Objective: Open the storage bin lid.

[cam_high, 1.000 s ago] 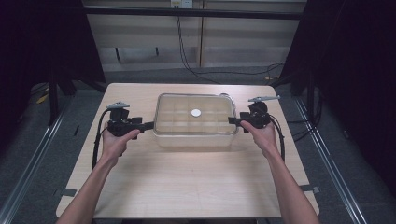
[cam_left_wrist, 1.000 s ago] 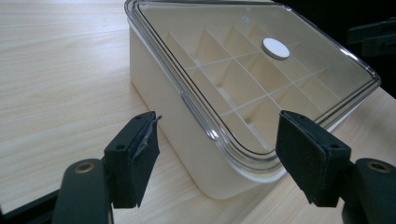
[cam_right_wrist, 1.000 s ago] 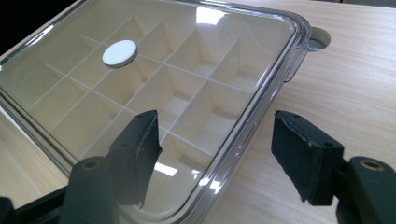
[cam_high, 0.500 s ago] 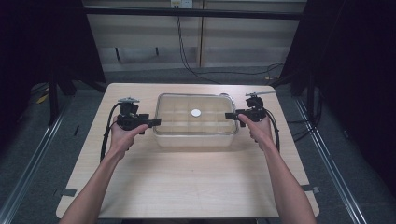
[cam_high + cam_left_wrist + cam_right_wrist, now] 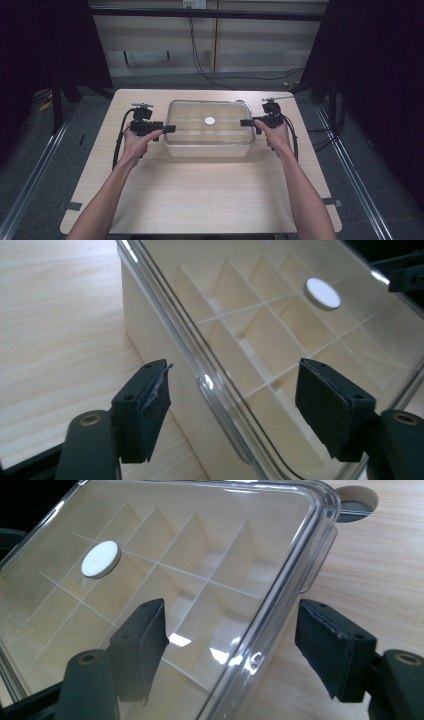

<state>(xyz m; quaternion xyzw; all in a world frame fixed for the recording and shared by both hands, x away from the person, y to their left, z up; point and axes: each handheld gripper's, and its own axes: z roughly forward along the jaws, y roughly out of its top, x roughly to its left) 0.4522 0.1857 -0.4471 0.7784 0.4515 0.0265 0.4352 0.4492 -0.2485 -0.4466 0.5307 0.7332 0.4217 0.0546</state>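
Clear lidded box [image 5: 209,129] mid-table [image 5: 200,200], divided into compartments, white round disc [image 5: 210,120] on its lid. Left gripper [image 5: 169,128] at the box's left edge, jaws apart, straddling the lid rim [image 5: 210,385]. Right gripper [image 5: 246,122] at the right edge, jaws likewise spread across the rim, not clamped.
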